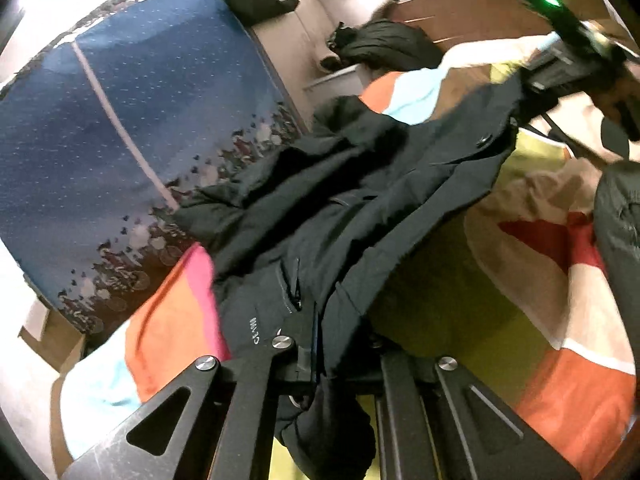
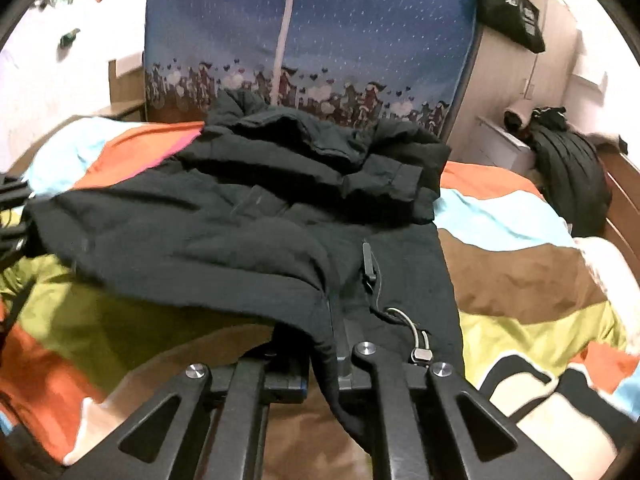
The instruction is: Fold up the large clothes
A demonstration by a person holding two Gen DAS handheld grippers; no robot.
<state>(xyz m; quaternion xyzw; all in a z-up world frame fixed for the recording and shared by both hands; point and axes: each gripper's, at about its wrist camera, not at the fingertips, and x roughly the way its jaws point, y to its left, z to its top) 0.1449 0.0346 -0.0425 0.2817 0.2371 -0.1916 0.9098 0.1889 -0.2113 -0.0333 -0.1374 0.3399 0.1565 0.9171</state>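
While the black jacket [image 2: 248, 216] sags over the striped bed cover [image 2: 520, 280], both grippers clamp its hem. Left gripper [image 1: 316, 364] pinches the edge near a zipped pocket [image 1: 294, 284]; right gripper [image 2: 332, 356] pinches the edge beside a drawcord toggle [image 2: 420, 354]. Between the 2 grips the hem hangs raised off the bed. Behind stands a blue patterned panel [image 2: 320, 32].

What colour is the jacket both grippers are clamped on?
Black jacket, clearest in the right wrist view, against the multicoloured striped bedspread.
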